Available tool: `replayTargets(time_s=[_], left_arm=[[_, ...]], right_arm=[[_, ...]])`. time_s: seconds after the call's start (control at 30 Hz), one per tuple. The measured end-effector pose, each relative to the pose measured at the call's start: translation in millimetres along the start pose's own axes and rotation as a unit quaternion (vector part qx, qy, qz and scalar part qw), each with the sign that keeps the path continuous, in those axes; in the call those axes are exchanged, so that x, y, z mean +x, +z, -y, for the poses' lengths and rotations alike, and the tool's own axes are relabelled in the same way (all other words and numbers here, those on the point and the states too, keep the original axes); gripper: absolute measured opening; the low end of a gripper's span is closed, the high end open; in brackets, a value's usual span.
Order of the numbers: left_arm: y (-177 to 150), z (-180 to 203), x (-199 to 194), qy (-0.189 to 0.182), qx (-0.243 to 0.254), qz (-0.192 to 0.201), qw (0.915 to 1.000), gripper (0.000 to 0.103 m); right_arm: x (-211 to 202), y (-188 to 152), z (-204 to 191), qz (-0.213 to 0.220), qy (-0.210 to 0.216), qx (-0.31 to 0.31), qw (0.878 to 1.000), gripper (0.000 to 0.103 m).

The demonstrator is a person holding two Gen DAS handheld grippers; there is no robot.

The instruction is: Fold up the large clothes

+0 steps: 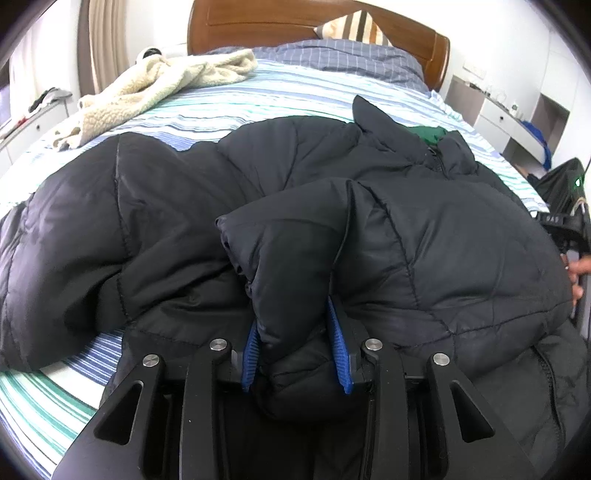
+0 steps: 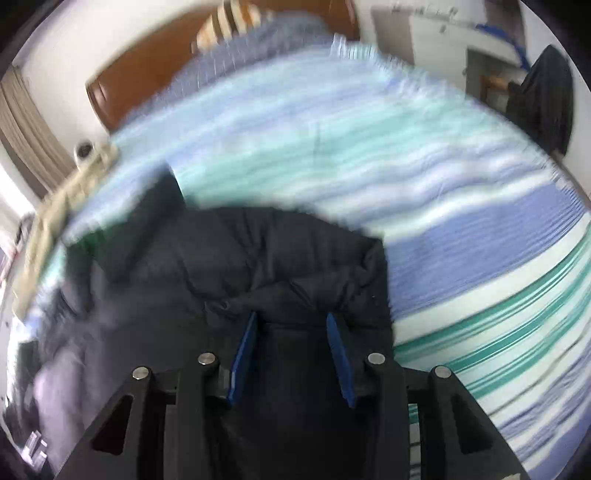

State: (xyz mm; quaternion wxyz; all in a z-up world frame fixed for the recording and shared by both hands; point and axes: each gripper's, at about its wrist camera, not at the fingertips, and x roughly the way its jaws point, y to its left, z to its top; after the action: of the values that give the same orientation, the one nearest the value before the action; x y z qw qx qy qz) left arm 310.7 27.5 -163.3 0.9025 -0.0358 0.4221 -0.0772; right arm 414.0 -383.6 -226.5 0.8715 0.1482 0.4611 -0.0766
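Observation:
A large black quilted puffer jacket point(image 1: 166, 221) lies spread across the striped bed, its collar with a green lining point(image 1: 430, 134) at the far right. My left gripper point(image 1: 293, 314) is shut on a thick fold of the jacket's sleeve, which bulges between the blue pads point(image 1: 338, 343). In the right wrist view, which is motion-blurred, my right gripper point(image 2: 291, 315) is shut on another padded part of the jacket point(image 2: 229, 258), with fabric filling the gap between its blue pads point(image 2: 242, 354). The other hand-held gripper point(image 1: 569, 225) shows at the right edge of the left wrist view.
The bed has a blue, white and teal striped sheet point(image 1: 258, 96). A cream fleece garment point(image 1: 155, 85) lies at the far left. A wooden headboard point(image 1: 280, 22), a grey-blue pillow point(image 1: 343, 59) and a striped cushion point(image 1: 354, 27) are behind. White cabinets point(image 1: 506, 118) stand at the right.

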Motion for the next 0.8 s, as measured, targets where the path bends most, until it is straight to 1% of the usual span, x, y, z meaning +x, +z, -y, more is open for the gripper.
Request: replayTargets(time_s=[0.1,0.17,0.3,0.37,0.43,0.47,0.5,0.53,0.57,0.63,0.7,0.73,0.77,0.8], left_arm=[[-0.5,-2.3,0.4,-0.005,-0.005,0.001,1.0,0.035],[-0.5,-3.3,0.4,-0.007,-0.007,0.001,0.9999,0.035],[-0.2,-3.7,0.1,-0.008,-0.007,0.002,0.9999,0.035],[-0.2,-3.7,0.3,-0.008,-0.008,0.002,0.9999,0.035],[-0.2,-3.6,0.5,-0.007,-0.007,0.001,0.9999,0.035],[-0.1,-3.3,0.5,-0.006,-0.006,0.001,1.0,0.035],[0.2,-2.8,0.5,-0.005,-0.005,0.0,1.0,0.035],[0.4,-1.9,0.2,-0.003,-0.003,-0.001,1.0,0.035],[0.8,-1.3,0.1,-0.001,-0.001,-0.002,1.0,0.035],[2.8,-1.2,0.0,-0.001,0.0,-0.009,1.0,0.036],[7.1,-3.3,-1.3,-0.004,0.0,-0.023,0.9997,0.043],[8.7,-4.3,-5.3,0.003,0.003,-0.035,0.9994,0.058],[9.0,-5.4,-11.0,0.015,0.003,-0.043,0.999,0.075],[7.4,-6.9,-19.4,0.026,0.001,-0.043,0.9987,0.081]], right_arm=[[-4.2,-2.3,-8.3,0.0,-0.014,-0.017,1.0,0.04],[-15.4,-1.9,-12.7,-0.001,-0.018,-0.027,0.999,0.041],[-61.1,-14.8,-11.6,0.023,-0.005,-0.017,1.0,0.041],[-87.0,-32.4,-18.1,0.02,0.006,-0.029,0.999,0.041],[-100.8,-57.1,-22.8,0.004,0.017,-0.039,0.999,0.041],[-97.0,-63.8,-24.1,-0.013,0.017,-0.044,0.999,0.041],[-89.8,-71.0,-22.4,-0.037,0.015,-0.049,0.998,0.041],[-73.7,-81.9,-21.6,-0.072,0.01,-0.054,0.996,0.041],[-66.8,-88.0,-20.8,-0.081,0.014,-0.057,0.995,0.041],[-68.5,-91.4,-19.7,-0.065,0.016,-0.053,0.996,0.041],[-88.0,-92.4,-22.7,-0.047,-0.005,-0.053,0.997,0.041],[-98.2,-93.9,-22.0,-0.034,-0.009,-0.051,0.998,0.041],[-118.0,-96.9,-23.0,-0.013,-0.008,-0.048,0.999,0.044],[-140.1,-102.4,-24.0,0.009,-0.001,-0.048,0.999,0.049]])
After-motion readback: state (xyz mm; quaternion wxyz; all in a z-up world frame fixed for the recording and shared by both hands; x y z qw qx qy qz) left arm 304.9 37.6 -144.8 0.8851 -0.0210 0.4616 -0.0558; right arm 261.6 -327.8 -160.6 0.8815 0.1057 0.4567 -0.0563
